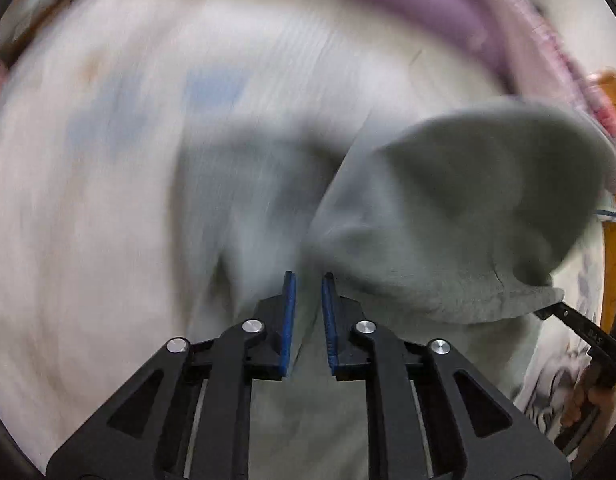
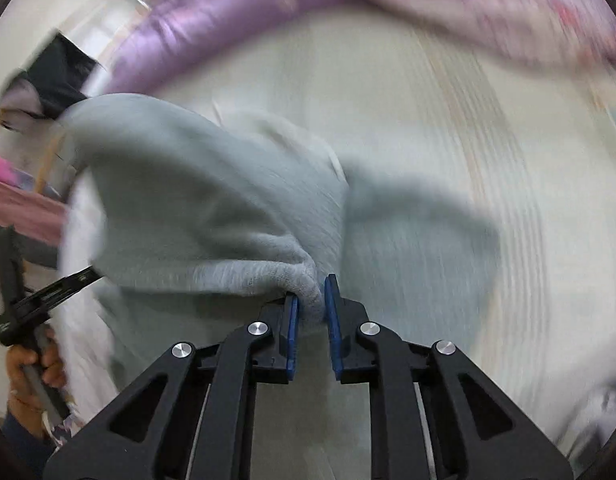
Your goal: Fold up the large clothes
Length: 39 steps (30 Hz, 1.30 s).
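Your right hand-held gripper (image 2: 311, 312) pinches the grey fleece garment (image 2: 196, 208) at its bunched edge | left hand-held gripper (image 1: 308, 308) narrow, grip unclear | garment lifted over the bed (image 2: 448, 100) | soft, floppy, bulky: hold hems or corners.

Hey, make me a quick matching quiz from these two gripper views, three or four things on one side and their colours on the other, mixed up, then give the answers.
Things:
1. fleece garment
2. gripper pads
3. pillow
4. bed sheet

Colours:
A. blue
B. cream white
C. pale grey-green
D. purple

Pairs: 1-C, 2-A, 3-D, 4-B
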Available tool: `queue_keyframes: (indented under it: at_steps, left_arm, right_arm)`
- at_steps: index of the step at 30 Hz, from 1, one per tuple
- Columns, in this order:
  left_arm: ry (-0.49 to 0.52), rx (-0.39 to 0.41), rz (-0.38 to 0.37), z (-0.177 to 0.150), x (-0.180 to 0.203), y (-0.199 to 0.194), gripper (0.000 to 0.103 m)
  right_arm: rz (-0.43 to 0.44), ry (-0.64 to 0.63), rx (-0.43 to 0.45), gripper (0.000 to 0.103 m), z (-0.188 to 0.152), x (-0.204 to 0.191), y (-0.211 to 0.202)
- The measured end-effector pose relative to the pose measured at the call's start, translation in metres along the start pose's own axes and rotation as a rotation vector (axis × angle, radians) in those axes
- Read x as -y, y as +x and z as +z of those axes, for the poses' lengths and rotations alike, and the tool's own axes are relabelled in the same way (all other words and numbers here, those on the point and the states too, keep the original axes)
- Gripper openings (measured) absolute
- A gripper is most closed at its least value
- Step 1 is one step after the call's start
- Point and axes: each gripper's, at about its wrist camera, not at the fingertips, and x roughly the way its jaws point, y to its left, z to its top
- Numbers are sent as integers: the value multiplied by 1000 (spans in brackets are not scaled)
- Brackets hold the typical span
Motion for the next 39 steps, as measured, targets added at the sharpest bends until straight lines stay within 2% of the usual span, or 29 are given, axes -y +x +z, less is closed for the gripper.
queue_keyframes:
  at_steps: [2, 3, 4, 5, 6, 7, 8, 10, 12, 14, 17, 18, 19, 20, 21, 22, 24, 27, 31, 33, 34, 35, 36, 38, 39]
  left_arm:
    - [-49, -15, -32, -15, -9, -3, 22]
    - [-55, -8, -46, -17, -10, -8, 32]
    - [-60, 26, -66, -16, -9, -18, 50]
    - [-66, 49, -66, -20, -10, -22, 59]
    - [-79, 85, -68, -17, -8, -32, 64]
    - [-94, 104, -90, -17, -7, -40, 64]
    - [-111, 109, -115, -18, -5, -44, 64]
    - [-176, 113, -188, -22, 0, -47, 74]
    - [-216, 109, -212, -33, 10, -40, 77]
    - [-229, 58, -256, -45, 32, -20, 77]
    - [-224, 20, -271, -49, 44, 9, 77]
    - [-212, 33, -257, -50, 50, 15, 75]
    - [-197, 46, -225, -51, 53, 20, 60]
    - [-180, 45, -202, -50, 53, 23, 43]
    - [-169, 33, -200, -51, 54, 25, 9]
    - [-172, 42, -192, -54, 52, 22, 4]
    - [-165, 76, -196, -63, 48, 10, 4]
    - [-133, 94, -197, -86, 44, -12, 4]
    - [-131, 30, -169, -128, 45, -15, 4]
    - [-133, -46, -155, -143, 45, 1, 5]
    - [-156, -85, -139, -150, 41, 13, 9]
    - [-183, -105, -132, -150, 39, 22, 11]
    - [-200, -120, -129, -149, 36, 26, 18]
    - [-201, -106, -148, -140, 35, 18, 20]
    - [-187, -84, -156, -133, 34, 8, 23]
  right_arm:
    - [-26, 24, -73, 28, -8, 3, 4]
    - [-40, 31, -70, 34, -8, 2, -1]
    - [-41, 27, -66, 41, -9, -1, -8]
    - [-37, 24, -57, 45, -8, -6, -19]
    - [-39, 43, -25, 52, -7, -13, -33]
    - [-32, 52, -14, 58, -7, -16, -39]
    - [3, 70, -2, 60, -8, -24, -48]
    - [99, 165, 5, 65, -13, -33, -52]
    - [186, 228, -6, 66, -16, -44, -40]
    - [215, 278, -33, 67, -18, -54, -21]
    - [299, 351, -40, 67, -23, -74, 10]
    - [306, 354, -33, 67, -24, -77, 15]
    - [282, 331, -25, 66, -23, -85, 26]
    - [267, 323, -11, 56, -23, -85, 28]
    - [263, 324, -7, 23, -24, -84, 32]
    - [273, 335, -16, 5, -26, -84, 34]
    - [261, 285, 3, 4, -31, -87, 22]
    - [267, 237, -31, 4, -48, -92, 4]
    - [175, 189, -107, 4, -80, -93, 2]
    - [103, 206, -168, 5, -95, -85, 25]
    - [83, 223, -185, 6, -99, -79, 39]
    - [81, 239, -209, 8, -103, -74, 52]
    - [108, 274, -234, 15, -103, -68, 61]
    - [128, 306, -234, 19, -98, -65, 55]
    - [120, 278, -222, 25, -93, -68, 43]
